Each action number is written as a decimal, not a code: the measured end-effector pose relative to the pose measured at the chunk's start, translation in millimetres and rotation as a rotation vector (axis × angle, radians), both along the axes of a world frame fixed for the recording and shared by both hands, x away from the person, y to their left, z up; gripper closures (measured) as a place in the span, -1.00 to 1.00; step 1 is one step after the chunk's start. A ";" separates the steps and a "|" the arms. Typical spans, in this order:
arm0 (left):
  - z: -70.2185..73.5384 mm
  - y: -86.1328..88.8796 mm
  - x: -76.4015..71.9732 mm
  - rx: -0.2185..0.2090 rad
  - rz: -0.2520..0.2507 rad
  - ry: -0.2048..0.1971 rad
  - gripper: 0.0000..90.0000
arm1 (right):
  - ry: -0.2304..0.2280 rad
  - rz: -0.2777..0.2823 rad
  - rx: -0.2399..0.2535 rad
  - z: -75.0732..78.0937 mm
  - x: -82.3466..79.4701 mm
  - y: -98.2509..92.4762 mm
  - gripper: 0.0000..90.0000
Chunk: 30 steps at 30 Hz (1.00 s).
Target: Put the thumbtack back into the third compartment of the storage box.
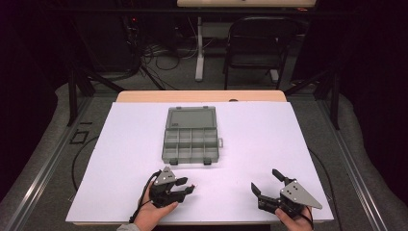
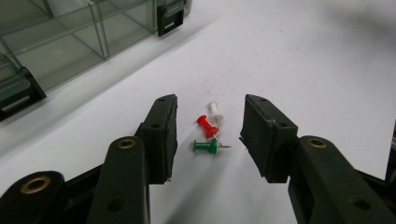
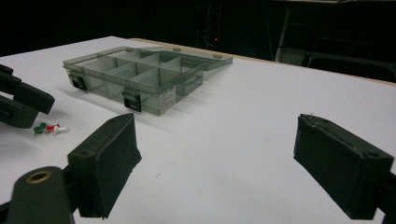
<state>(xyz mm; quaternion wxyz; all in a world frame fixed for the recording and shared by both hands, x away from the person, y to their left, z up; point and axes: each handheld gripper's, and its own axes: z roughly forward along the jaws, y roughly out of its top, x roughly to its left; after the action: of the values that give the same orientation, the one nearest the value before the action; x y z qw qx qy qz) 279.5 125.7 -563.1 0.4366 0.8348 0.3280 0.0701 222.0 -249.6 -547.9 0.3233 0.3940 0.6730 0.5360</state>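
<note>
While the person's left hand [image 1: 153, 211] rests at the near edge of the table [image 1: 250, 130], the left gripper [image 1: 188, 187] lies low over the white sheet with its 2 black jaws about half apart. Between them sit 3 push pins in a tight little cluster: a white pin [image 2: 215, 110] farthest from the gripper, a red pin [image 2: 206, 125] beside it, and a green pin [image 2: 205, 146] nearest, its metal point sticking out sideways. The pads stand on either side of the cluster with white sheet showing in the gaps, so nothing is gripped.

Seen from the right gripper view, the same 3 pins lie on the sheet just past the tips of the left gripper, near the front corner of the organiser box [image 1: 191, 142] but apart from it.

That box is grey and see-through, set near the middle of the table with its lid folded flat open on the far side and 2 dark latches on the near wall. Its compartments look bare from above.

Over at the other side, the right gripper [image 1: 263, 180] is held in the right hand [image 1: 294, 222] near the table's near edge, well apart from the pins. Its jaws are spread wide and hold nothing.
</note>
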 end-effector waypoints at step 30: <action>-2.2 -8.0 -2.8 0.103 0.000 -0.005 0.70 | 0.015 0.000 -0.008 -1.3 1.9 -1.8 -0.69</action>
<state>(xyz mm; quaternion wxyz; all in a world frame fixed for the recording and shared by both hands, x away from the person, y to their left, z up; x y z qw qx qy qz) 276.6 117.7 -565.2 0.3939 0.8560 0.3227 0.0888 223.9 -251.4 -549.3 0.3196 0.3967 0.6777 0.5304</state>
